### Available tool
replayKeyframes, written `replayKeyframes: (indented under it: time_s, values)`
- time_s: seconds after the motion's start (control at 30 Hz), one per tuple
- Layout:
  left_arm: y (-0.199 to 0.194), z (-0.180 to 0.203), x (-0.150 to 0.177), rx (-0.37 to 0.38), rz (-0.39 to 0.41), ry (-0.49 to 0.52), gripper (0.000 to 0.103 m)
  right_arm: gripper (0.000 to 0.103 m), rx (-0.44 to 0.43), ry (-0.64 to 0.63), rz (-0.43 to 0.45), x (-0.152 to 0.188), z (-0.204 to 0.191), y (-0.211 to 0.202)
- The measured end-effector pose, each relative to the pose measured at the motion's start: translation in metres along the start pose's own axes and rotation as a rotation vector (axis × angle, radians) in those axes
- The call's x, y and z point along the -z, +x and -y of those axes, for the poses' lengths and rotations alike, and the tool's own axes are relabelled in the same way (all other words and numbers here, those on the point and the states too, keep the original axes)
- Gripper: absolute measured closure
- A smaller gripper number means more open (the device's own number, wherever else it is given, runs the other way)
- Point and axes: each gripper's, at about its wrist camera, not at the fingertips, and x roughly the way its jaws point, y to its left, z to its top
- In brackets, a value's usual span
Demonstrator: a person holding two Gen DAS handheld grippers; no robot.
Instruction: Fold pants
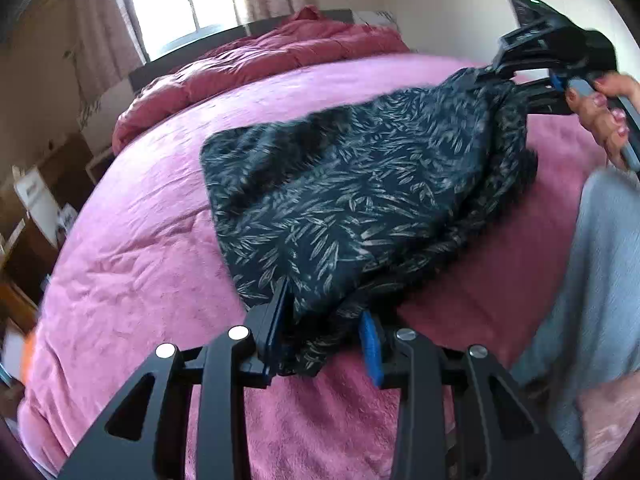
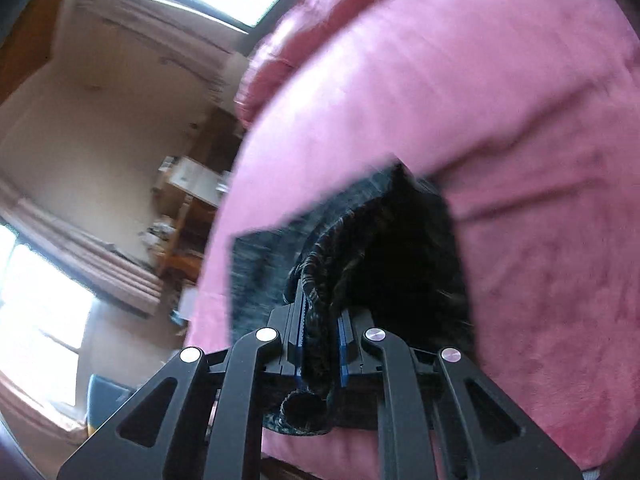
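Observation:
Dark pants [image 1: 360,184] with a pale leaf print are stretched across a pink blanket [image 1: 140,240] on a bed. In the left wrist view my left gripper [image 1: 326,332] is shut on a bunched corner of the near end, with fabric filling the gap between its blue pads. My right gripper [image 1: 496,70], held by a hand [image 1: 600,112], grips the far end at the upper right and lifts it off the bed. The right wrist view shows that gripper [image 2: 320,320] shut on a thick fold of the pants [image 2: 384,256], and the cloth hangs dark and blurred ahead.
A red duvet [image 1: 260,60] is heaped at the head of the bed under a bright window [image 1: 188,0]. The person's grey-clad leg [image 1: 600,260] rests on the bed's right side. Shelves and boxes [image 1: 36,208] stand beyond the bed's left edge.

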Motion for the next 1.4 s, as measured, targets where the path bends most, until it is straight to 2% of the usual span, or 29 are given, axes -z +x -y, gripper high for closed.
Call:
replayKeyframes:
  time_s: [0.07, 0.17, 0.23, 0.27, 0.33, 0.4, 0.47, 0.57, 0.6, 0.63, 0.7, 0.73, 0.77, 0.8, 0.83, 0.9, 1.0, 1.1, 1.17, 1.27, 1.3, 1.4]
  values:
    - [-0.001, 0.005, 0.003, -0.018, 0.004, 0.032, 0.070, 0.092, 0.024, 0.025, -0.010, 0.006, 0.017, 0.010]
    - [-0.004, 0.009, 0.006, -0.030, 0.006, 0.051, 0.069, 0.076, -0.022, 0.154, -0.009, 0.012, 0.039, 0.015]
    - [-0.007, 0.011, 0.006, -0.025, 0.013, 0.047, 0.068, 0.058, -0.092, 0.219, -0.009, 0.013, 0.044, 0.011]
    - [-0.008, 0.010, 0.006, -0.021, 0.014, 0.042, 0.068, 0.056, -0.094, 0.217, -0.008, 0.015, 0.042, 0.007]
    - [-0.009, 0.006, 0.008, -0.008, 0.014, 0.026, 0.068, 0.056, -0.020, 0.149, -0.029, 0.018, 0.030, 0.001]
    - [-0.010, 0.001, 0.010, 0.009, 0.020, 0.015, 0.068, 0.058, 0.113, 0.067, -0.051, 0.023, 0.019, -0.004]
    - [-0.014, -0.004, 0.012, 0.028, 0.022, 0.008, 0.068, 0.058, 0.185, 0.021, -0.053, 0.024, 0.015, -0.013]
    - [-0.026, -0.012, 0.015, 0.078, 0.045, -0.016, 0.064, 0.058, 0.426, -0.094, 0.019, 0.024, 0.005, -0.030]
    - [-0.033, -0.017, 0.018, 0.104, 0.062, -0.039, 0.062, 0.058, 0.481, -0.117, 0.041, 0.024, 0.002, -0.034]
    - [-0.041, -0.022, 0.019, 0.120, 0.087, -0.067, 0.060, 0.058, 0.493, -0.116, 0.065, 0.023, 0.002, -0.040]
    - [-0.057, -0.032, 0.017, 0.140, 0.149, -0.122, 0.050, 0.058, 0.389, -0.089, 0.104, 0.022, 0.004, -0.055]
    - [-0.065, -0.038, 0.015, 0.155, 0.185, -0.154, 0.049, 0.058, 0.331, -0.094, 0.118, 0.022, -0.003, -0.057]
    - [-0.070, -0.042, 0.010, 0.164, 0.211, -0.183, 0.046, 0.058, 0.309, -0.114, 0.127, 0.021, -0.012, -0.054]
    - [-0.070, -0.045, 0.004, 0.157, 0.217, -0.198, 0.044, 0.059, 0.284, -0.167, 0.133, 0.021, -0.026, -0.048]
    - [-0.066, -0.045, -0.003, 0.139, 0.207, -0.205, 0.043, 0.065, 0.267, -0.213, 0.123, 0.021, -0.042, -0.036]
    - [-0.048, -0.042, -0.020, 0.091, 0.162, -0.200, 0.043, 0.067, 0.253, -0.270, 0.081, 0.022, -0.065, -0.013]
    - [-0.016, -0.034, -0.036, 0.089, 0.097, -0.197, 0.043, 0.067, 0.249, -0.306, -0.011, 0.023, -0.089, 0.031]
    - [0.013, -0.026, -0.045, 0.076, 0.038, -0.167, 0.043, 0.067, 0.374, -0.370, -0.060, 0.034, -0.091, 0.057]
    - [0.021, -0.021, -0.043, 0.067, 0.008, -0.161, 0.043, 0.067, 0.413, -0.393, -0.067, 0.042, -0.084, 0.054]
    - [0.028, -0.016, -0.028, 0.090, -0.033, -0.203, 0.042, 0.077, 0.417, -0.379, -0.092, 0.052, -0.062, 0.044]
    - [0.029, -0.016, -0.024, 0.091, -0.038, -0.216, 0.042, 0.081, 0.419, -0.384, -0.089, 0.057, -0.057, 0.042]
    - [0.023, -0.011, -0.015, 0.062, -0.019, -0.198, 0.042, 0.081, 0.403, -0.362, -0.070, 0.060, -0.053, 0.037]
